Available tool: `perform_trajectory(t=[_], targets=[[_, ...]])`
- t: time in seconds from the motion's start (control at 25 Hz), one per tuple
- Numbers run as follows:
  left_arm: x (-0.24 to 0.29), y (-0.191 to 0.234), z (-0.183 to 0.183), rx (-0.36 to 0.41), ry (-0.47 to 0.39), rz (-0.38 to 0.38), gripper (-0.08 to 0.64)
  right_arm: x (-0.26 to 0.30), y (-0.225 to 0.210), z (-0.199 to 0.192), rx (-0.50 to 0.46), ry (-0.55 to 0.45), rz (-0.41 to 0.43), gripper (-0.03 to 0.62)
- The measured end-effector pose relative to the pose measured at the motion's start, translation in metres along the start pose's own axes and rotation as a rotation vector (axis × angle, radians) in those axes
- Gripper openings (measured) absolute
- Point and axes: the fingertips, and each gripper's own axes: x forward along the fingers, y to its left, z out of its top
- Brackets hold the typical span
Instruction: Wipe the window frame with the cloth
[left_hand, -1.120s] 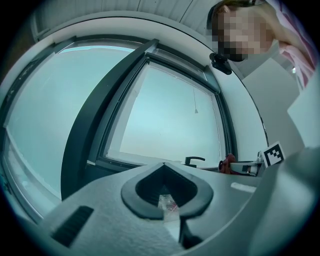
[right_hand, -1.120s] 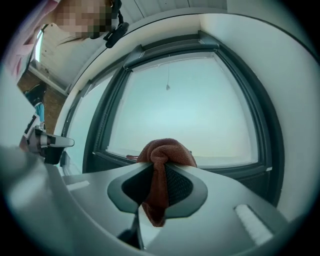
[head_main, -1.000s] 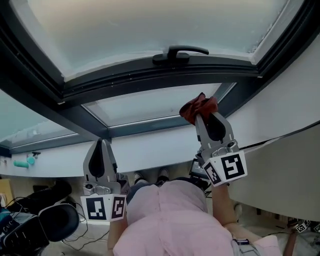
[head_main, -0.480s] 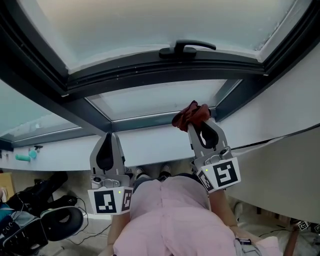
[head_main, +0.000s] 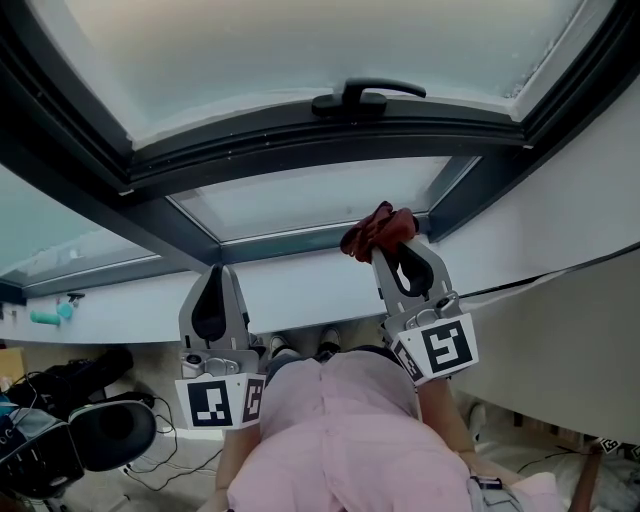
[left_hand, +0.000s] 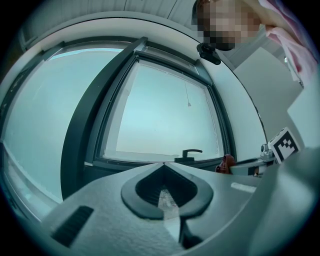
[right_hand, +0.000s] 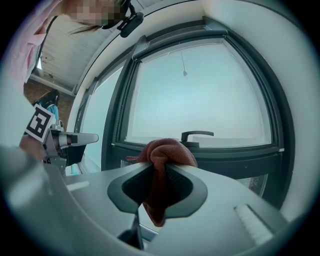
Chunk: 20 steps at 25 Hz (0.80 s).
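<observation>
The right gripper (head_main: 393, 246) is clenched on a bunched, dark-red, nubbly cloth (head_main: 377, 229). Its wad pokes past the jaw tips toward the smooth, dark bar of the window frame (head_main: 285, 243), and its tail trails back between the jaws. The left gripper (head_main: 212, 272) is closed on nothing, lower down.

Black lever handle (head_main: 365, 97) at the middle of the upper sash's bottom edge, lying level. Frosted glass pane (head_main: 300, 50) above it, pale and blank; a smaller pane (head_main: 310, 205) below. White wall (head_main: 300, 290) under the window. Small teal object (head_main: 48, 317) at that wall's far left end; what it is cannot be told. Black padded seat (head_main: 105, 433) on the floor at lower left, loose cables (head_main: 170, 465) just beside it. Thin black cable (head_main: 560, 272) runs along the right-hand wall.
</observation>
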Motion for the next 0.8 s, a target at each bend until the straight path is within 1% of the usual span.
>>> perform_trajectory(t=[0.8], targets=[[0.0012,-0.0009,-0.0018,-0.004,0.001,0.009,-0.005,-0.0001,-0.0004,0.0032,-0.003,-0.008,0.015,0.067]])
